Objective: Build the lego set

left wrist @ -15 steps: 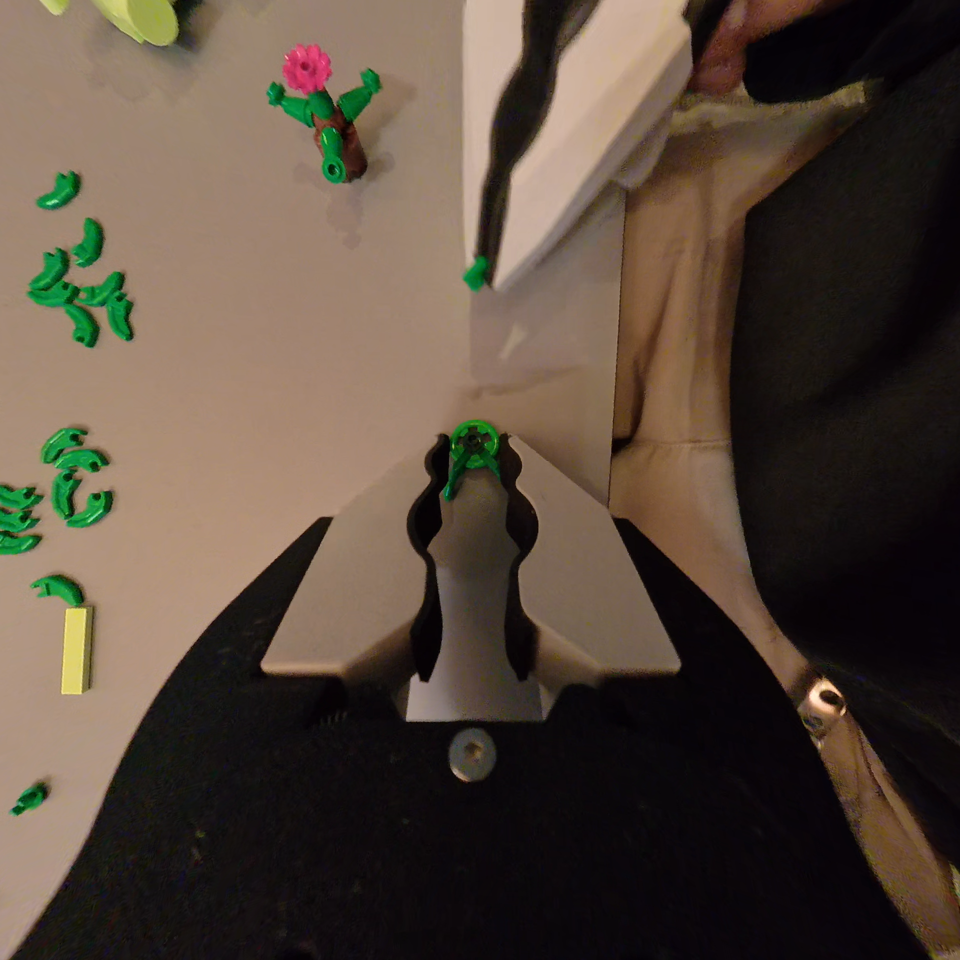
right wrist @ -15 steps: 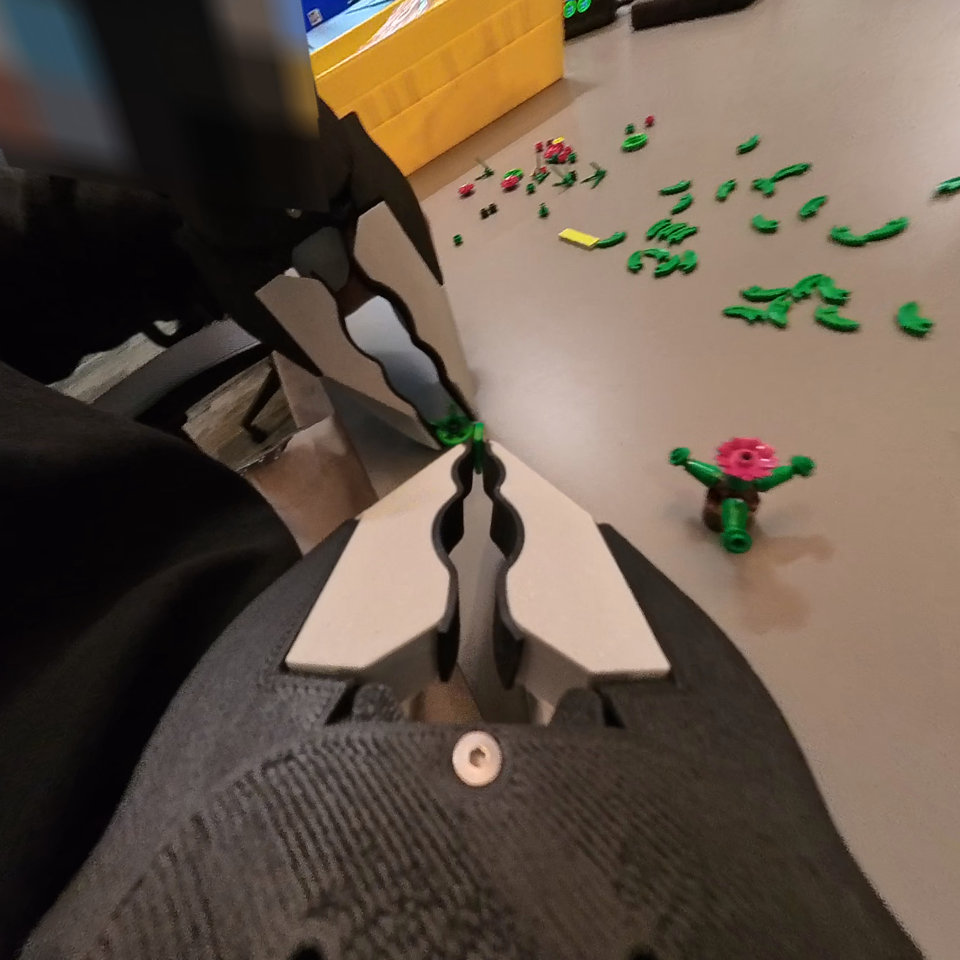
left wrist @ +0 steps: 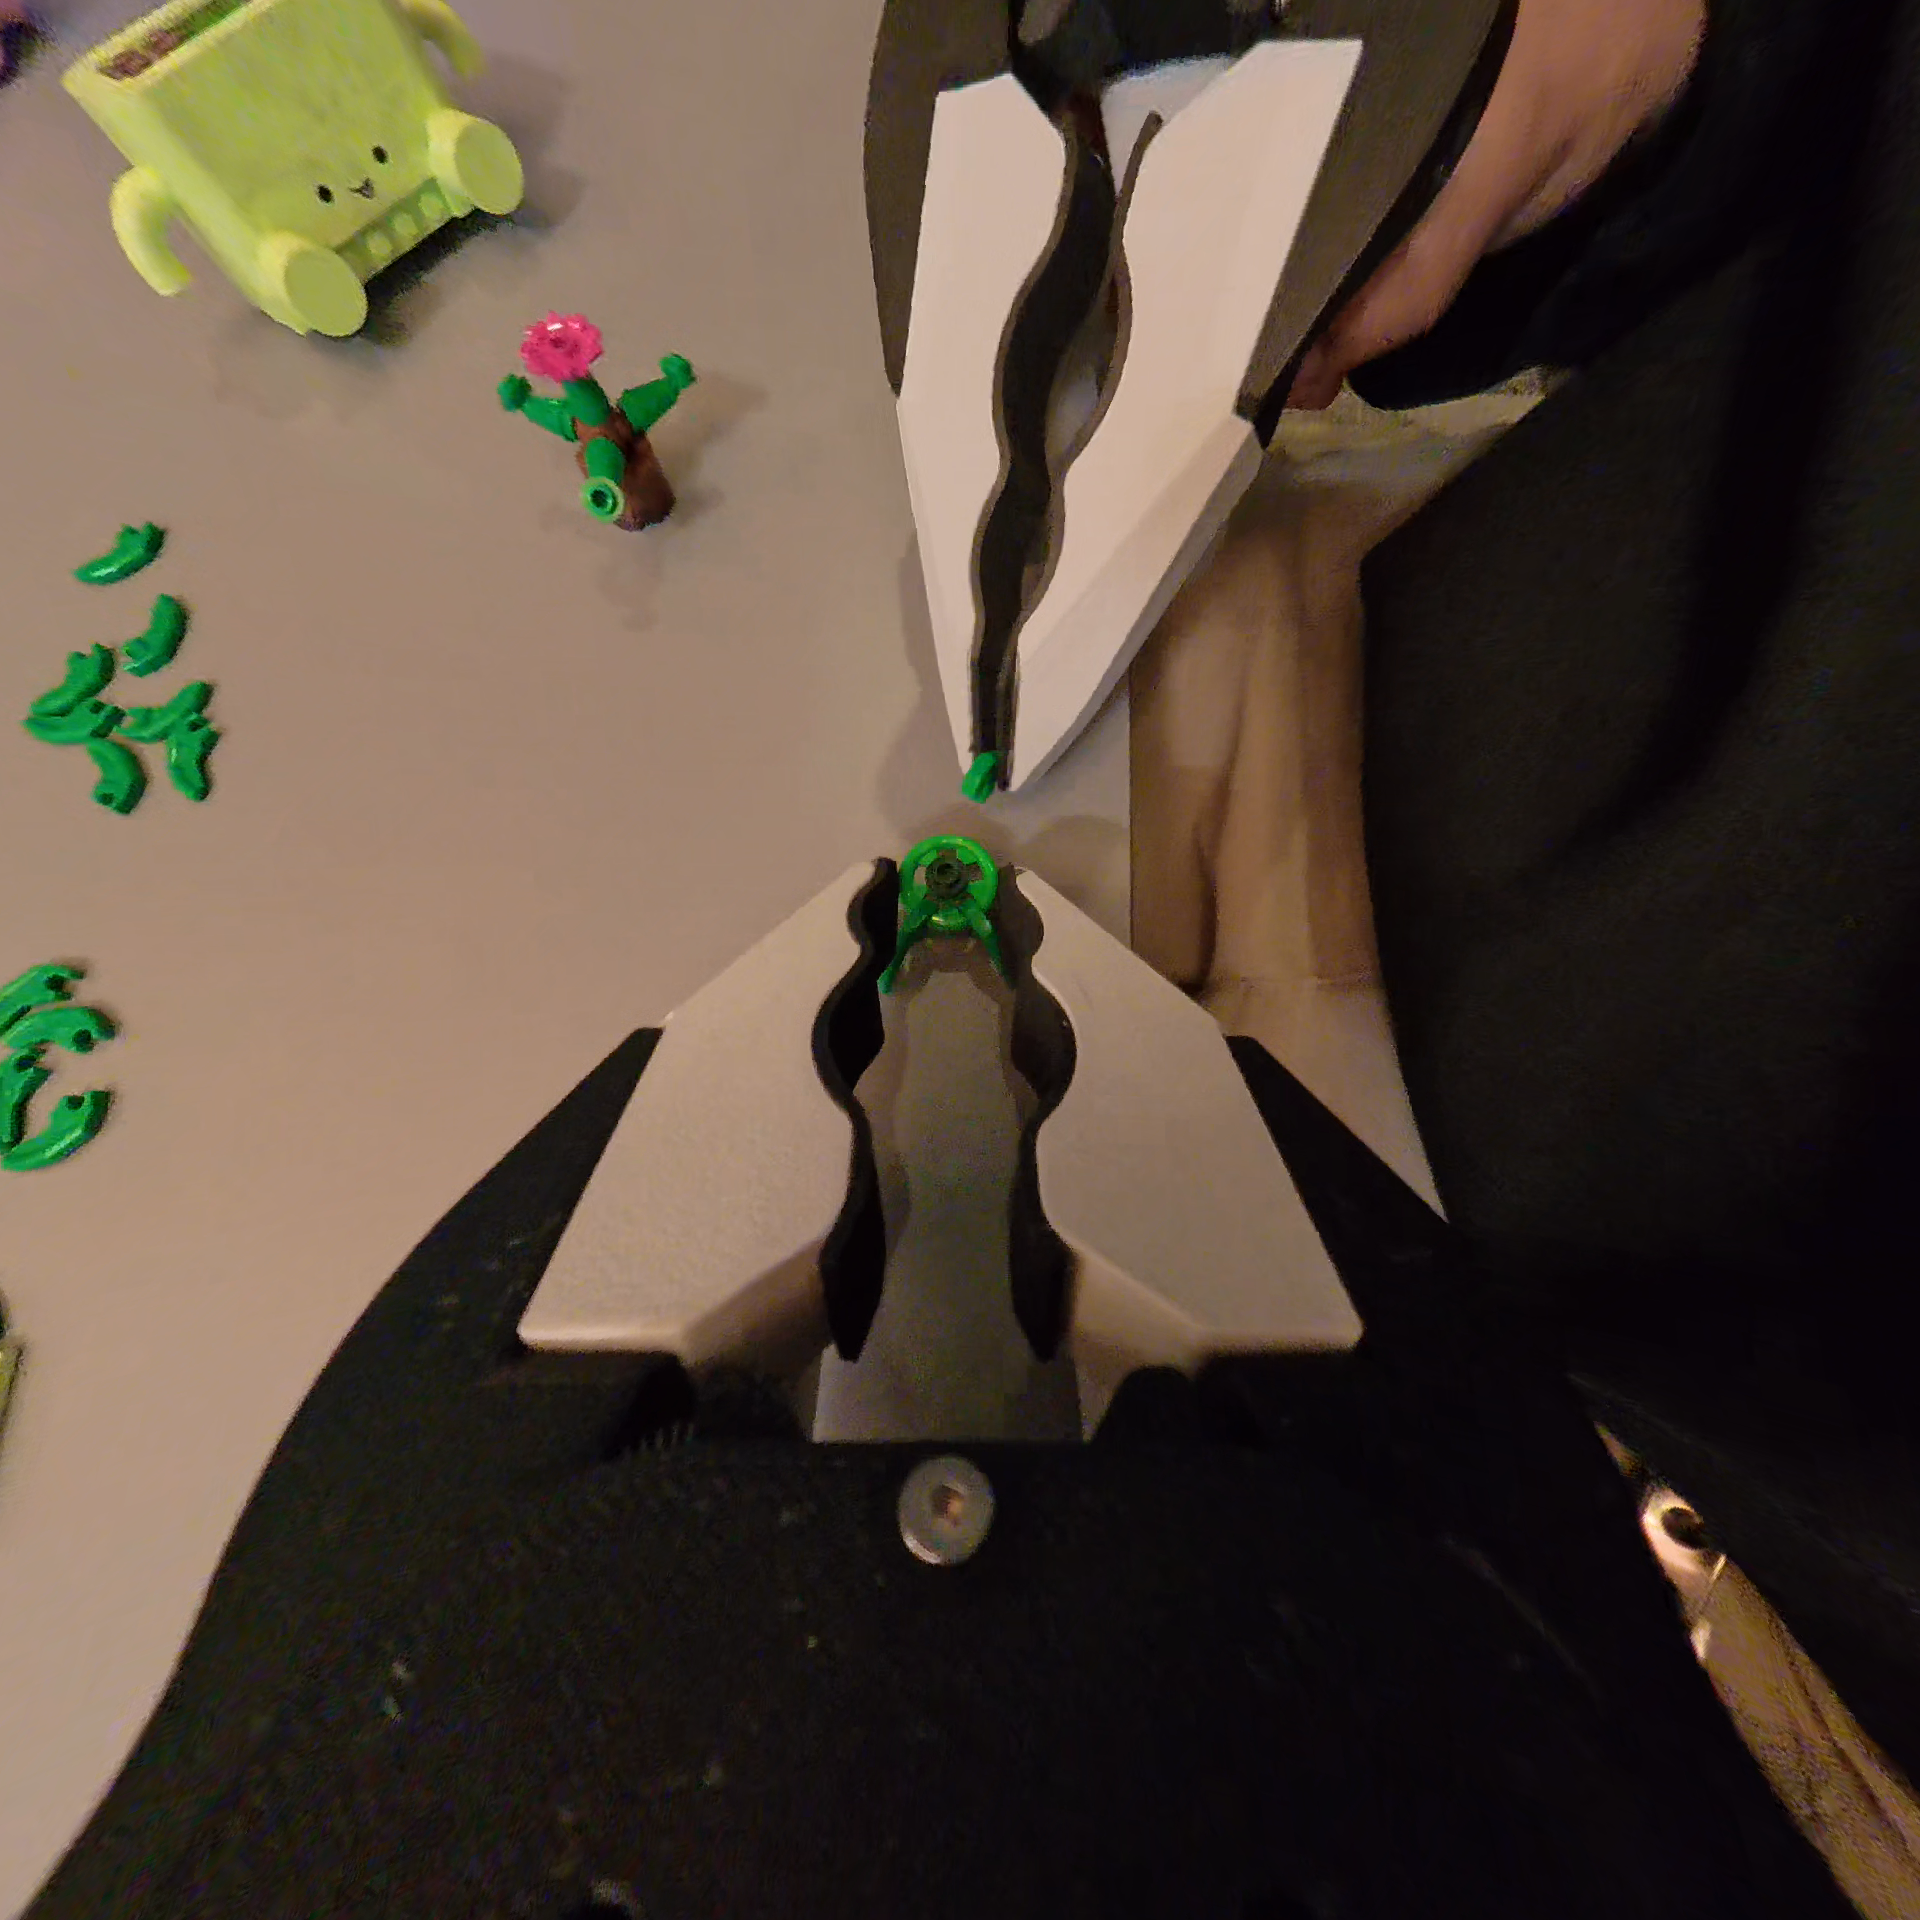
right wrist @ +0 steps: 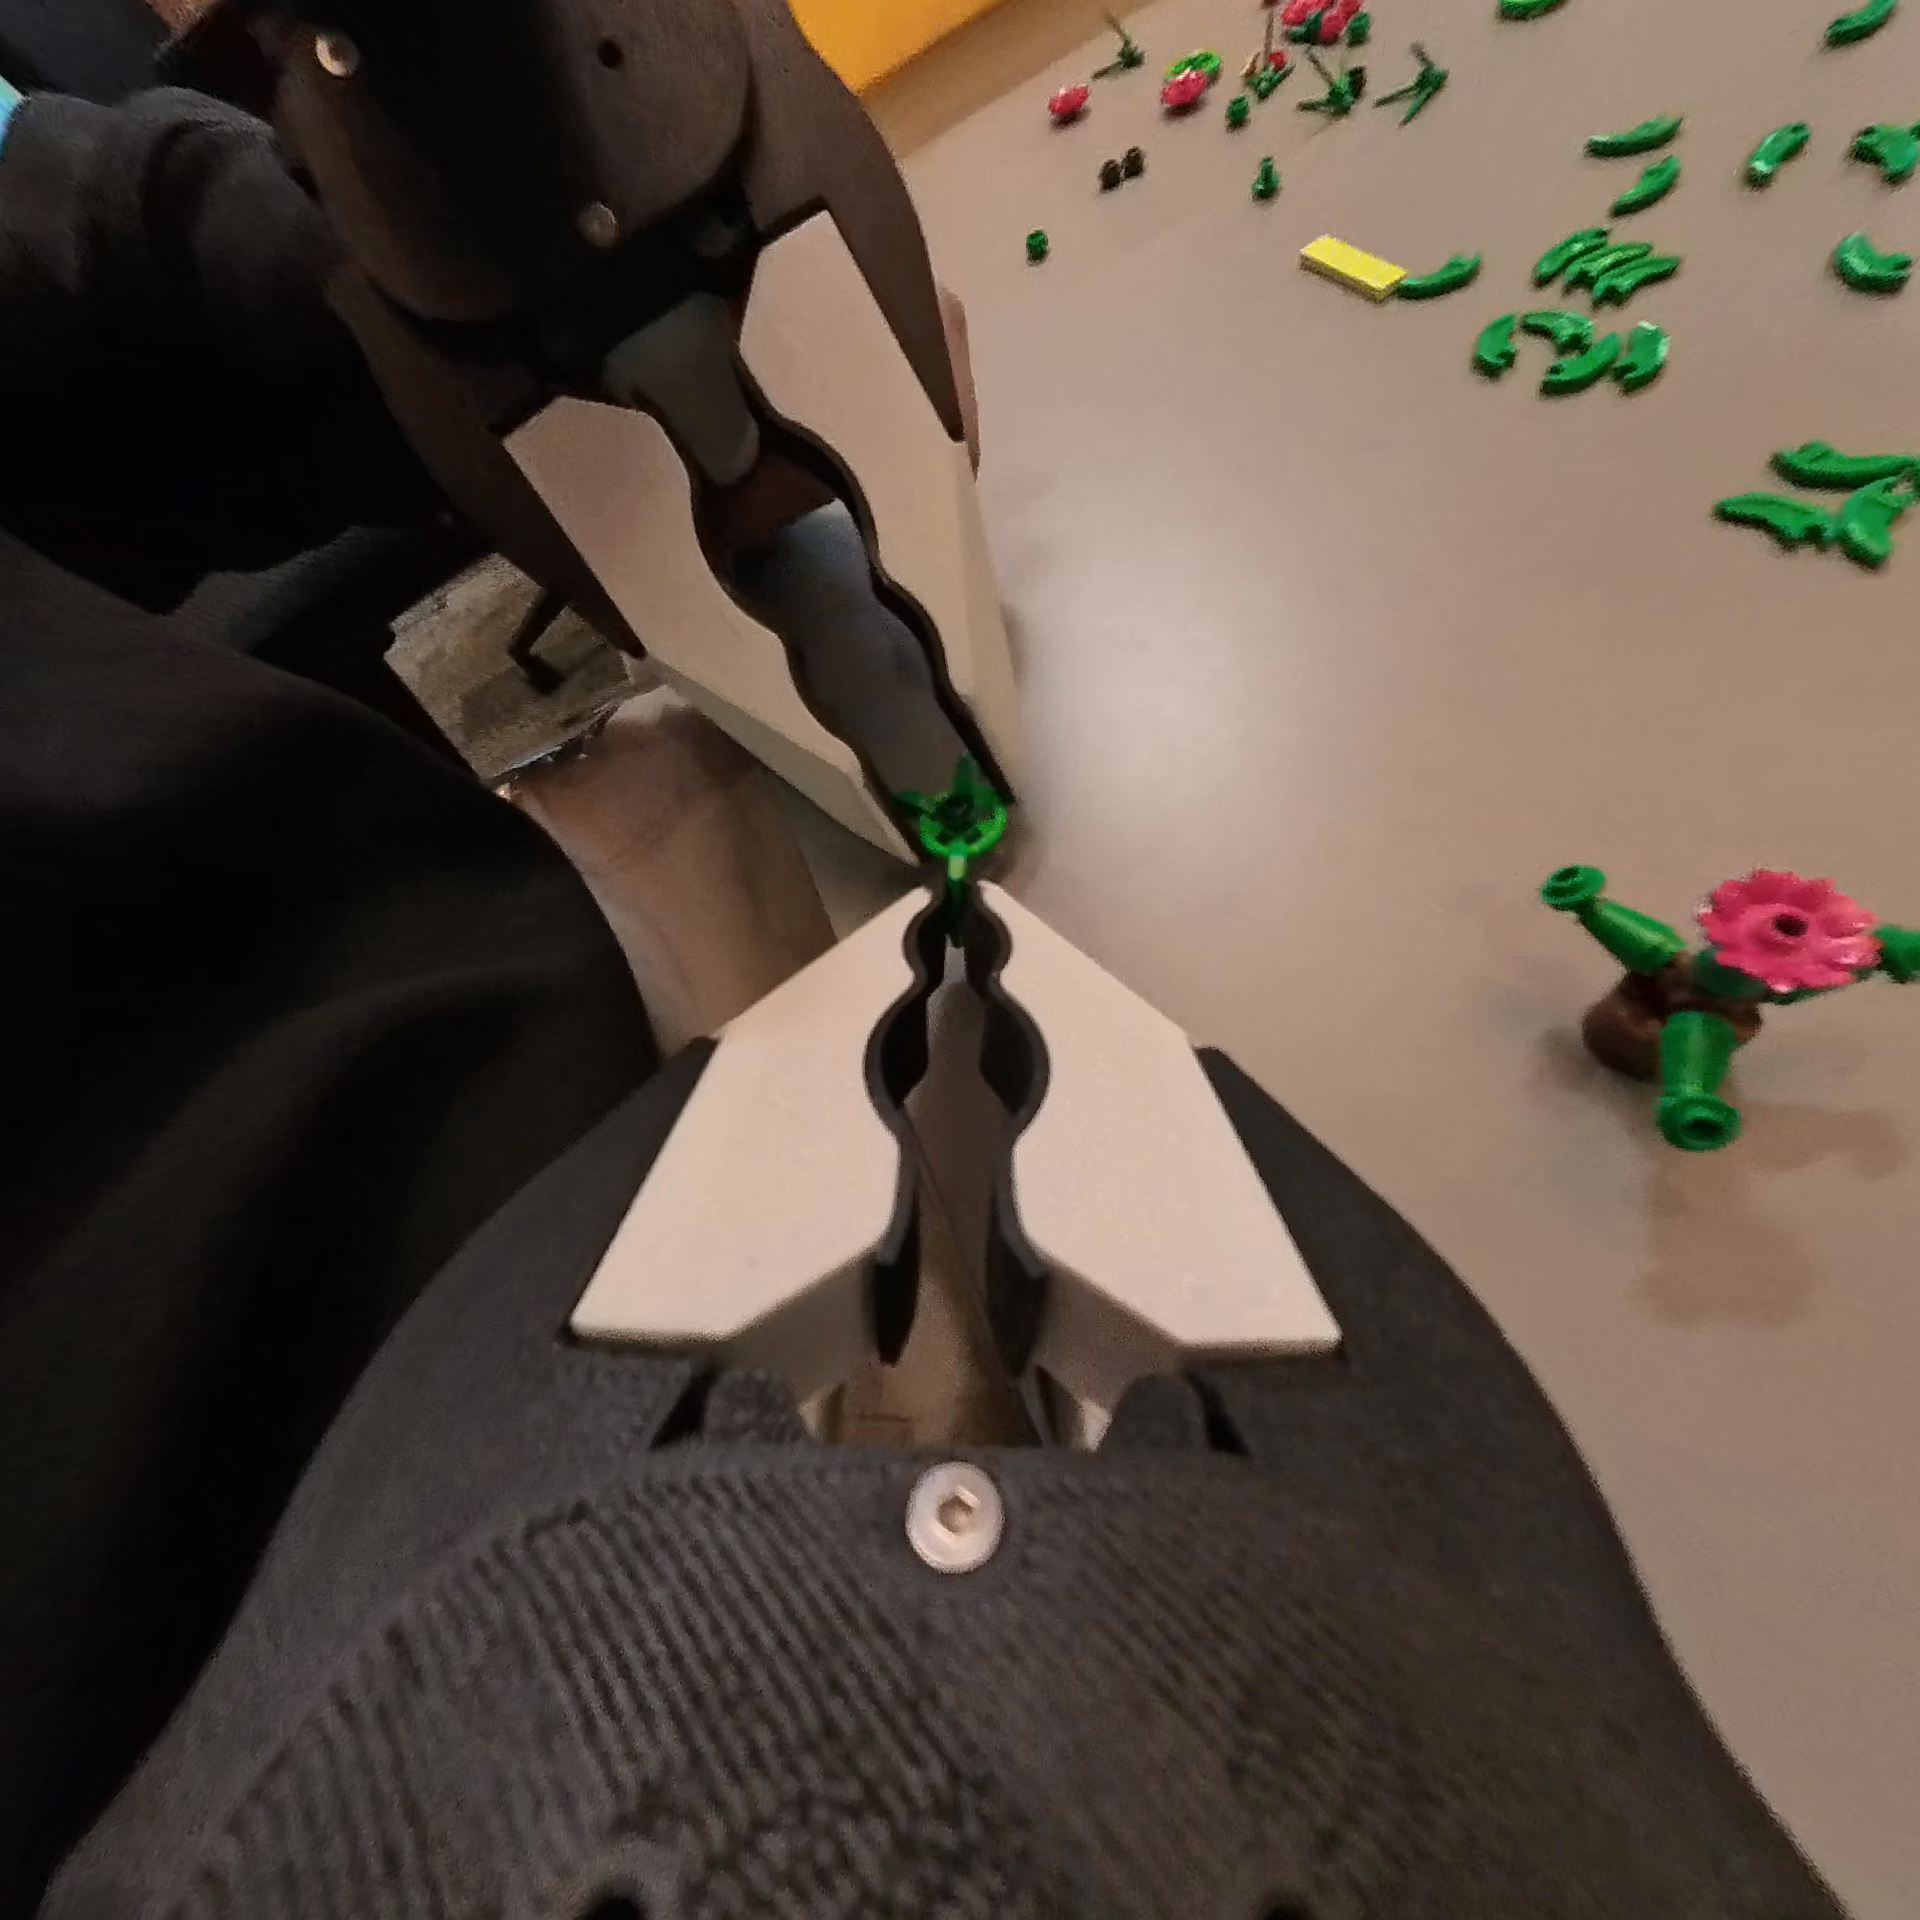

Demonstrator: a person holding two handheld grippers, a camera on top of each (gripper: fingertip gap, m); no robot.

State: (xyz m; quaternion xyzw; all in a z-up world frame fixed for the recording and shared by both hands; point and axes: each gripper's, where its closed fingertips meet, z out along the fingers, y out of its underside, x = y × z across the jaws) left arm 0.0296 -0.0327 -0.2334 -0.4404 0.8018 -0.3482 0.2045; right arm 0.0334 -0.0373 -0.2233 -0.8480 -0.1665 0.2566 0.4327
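Note:
My left gripper (left wrist: 945, 883) is shut on a green ring piece with thin stems (left wrist: 948, 896), held just above the grey table (left wrist: 468, 935) near its edge. My right gripper (right wrist: 951, 902) is shut on a small green piece (right wrist: 956, 883). In the left wrist view the right gripper (left wrist: 987, 774) comes down from the top, its small green piece (left wrist: 979, 777) a short gap from the ring. In the right wrist view the left gripper (right wrist: 951, 826) holds the ring piece (right wrist: 951, 819) right against my tips. A small plant build with a brown base, green stems and a pink flower (left wrist: 592, 426) (right wrist: 1756, 977) stands on the table.
A lime-green pot with a face (left wrist: 291, 166) lies at the far left. Several green leaf pieces (left wrist: 114, 717) (right wrist: 1569, 348) are scattered about, with a yellow flat plate (right wrist: 1351, 268) and pink flower pieces (right wrist: 1190, 83) beyond. A person's dark sleeve and beige trousers (left wrist: 1268, 831) are at the table edge. Only a small space, under 4 cm, lies between the two pairs of fingers. From either gripper's tips it is about 11 cm to the pink flower (left wrist: 592, 426). Look for it in the right wrist view (right wrist: 1710, 972) too.
The right gripper has come down towards the left gripper, so the small green piece is now close to the ring piece. The lime-green pot has come into the left wrist view.

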